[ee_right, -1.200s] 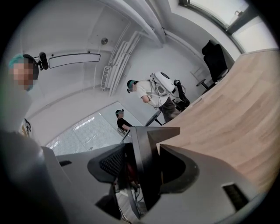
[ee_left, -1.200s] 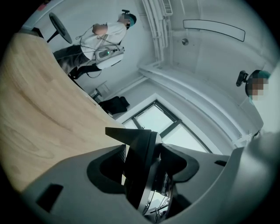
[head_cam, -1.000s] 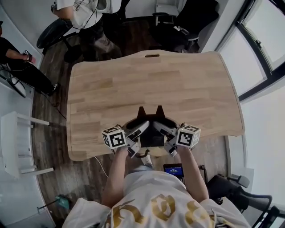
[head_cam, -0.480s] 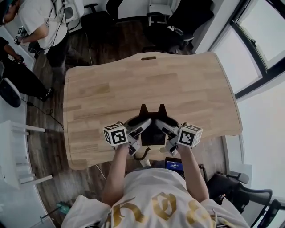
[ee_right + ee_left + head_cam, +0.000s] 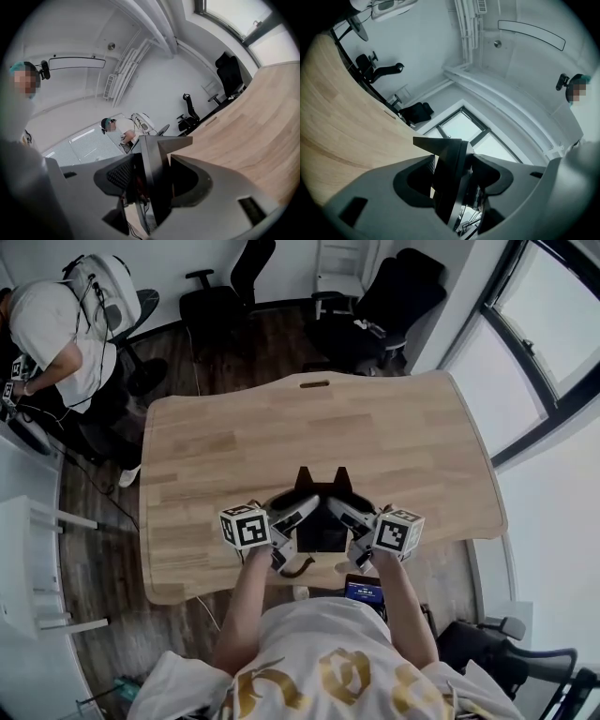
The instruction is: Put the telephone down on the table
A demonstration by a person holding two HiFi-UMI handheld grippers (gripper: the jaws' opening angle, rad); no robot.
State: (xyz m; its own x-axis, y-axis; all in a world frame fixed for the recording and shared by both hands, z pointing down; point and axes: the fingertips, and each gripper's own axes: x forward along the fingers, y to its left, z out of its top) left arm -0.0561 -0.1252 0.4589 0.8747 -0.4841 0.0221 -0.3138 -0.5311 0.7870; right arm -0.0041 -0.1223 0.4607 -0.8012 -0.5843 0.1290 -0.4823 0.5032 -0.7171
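Black telephone (image 5: 322, 531) | pinched by left hand-held gripper (image 5: 302, 510) and right hand-held gripper (image 5: 345, 512) | over wooden table (image 5: 375, 427) edge

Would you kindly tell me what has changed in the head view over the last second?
The left gripper and right gripper have carried the telephone slightly farther in over the near edge of the table. The bystander at the upper left has moved leftward, away from the table's corner. Unchanged: both grippers stay clamped on the telephone, which is still held off the table.
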